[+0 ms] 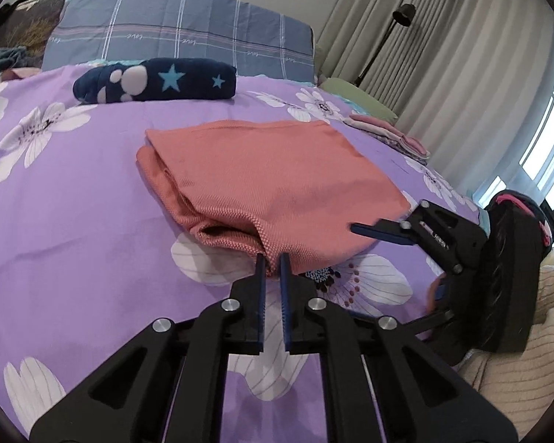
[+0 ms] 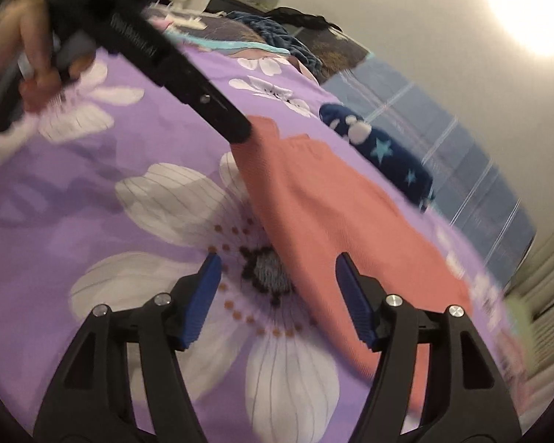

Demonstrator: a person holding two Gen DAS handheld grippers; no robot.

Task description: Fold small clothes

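lying across the purple floral bedspread, the folded salmon-pink knit garment is the task's thing; it sits mid-bed, short of the rolled navy star-print fleece and the blue plaid pillow, with a small stack of folded pink clothes well apart at the far right edge.

in your left wrist view the garment's long axis runs from far left to near right, and its near hem faces you. your left gripper is the nearer tool: its jaws stand narrow, pinching the near corner of the hem between the blue pads.

your right gripper comes in from the garment's right side. in its own view the jaws stand wide, holding nothing; one pad hangs over the bedspread's flower, the other over the garment's edge, and you cannot tell whether that pad touches the cloth. that view is blurred.

judgement: the coming fold likely turns on the near hem. your left already holds one corner; your right would need to close on the edge just before it before both lift along the long axis. a one-sided lift risks skewing the fold.
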